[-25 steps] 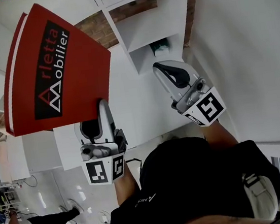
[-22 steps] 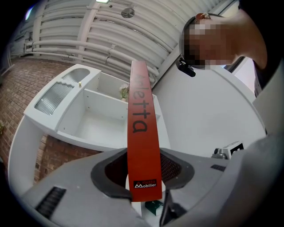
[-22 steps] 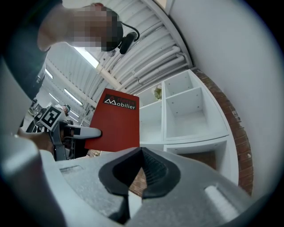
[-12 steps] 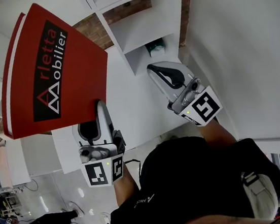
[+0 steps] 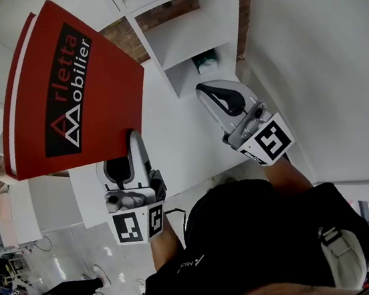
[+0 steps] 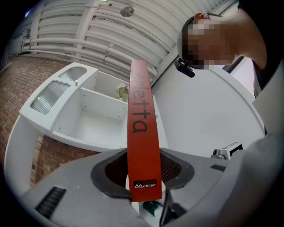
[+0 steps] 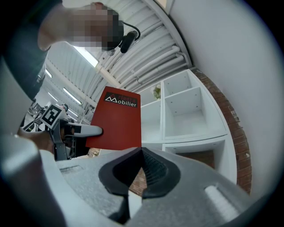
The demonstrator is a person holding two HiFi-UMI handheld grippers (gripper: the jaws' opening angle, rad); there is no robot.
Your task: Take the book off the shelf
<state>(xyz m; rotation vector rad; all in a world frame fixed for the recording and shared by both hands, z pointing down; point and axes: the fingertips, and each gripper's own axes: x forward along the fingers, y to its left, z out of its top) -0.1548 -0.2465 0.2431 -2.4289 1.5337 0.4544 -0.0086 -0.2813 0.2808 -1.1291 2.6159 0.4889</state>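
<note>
The red book (image 5: 72, 91) is off the shelf and up in the air, clear of the white shelf unit (image 5: 189, 31). In the head view it sits to the left of the open compartments. Its cover faces the person and carries a black band with white lettering that reads "Arletta Mobilier". It leans at a slant rather than hanging square.

The left gripper (image 5: 133, 139) has it by the bottom edge. In the left gripper view the red spine (image 6: 142, 133) stands straight up between the two jaws, and the dark pads press on it from either side, partway closed. It is a firm pinch on the book's thickness.

The right gripper (image 5: 208, 93) is empty, its jaws drawn together with nothing between them. It sits well apart from the book, in front of the shelf unit and just below a compartment that holds a small greenish thing (image 5: 207, 60) I can't make out. From its own view the book (image 7: 117, 119) shows to the left with the left gripper (image 7: 73, 131) under it, and the bare white compartments (image 7: 186, 111) to the right — brick wall (image 7: 237, 146) showing beyond them.
</note>
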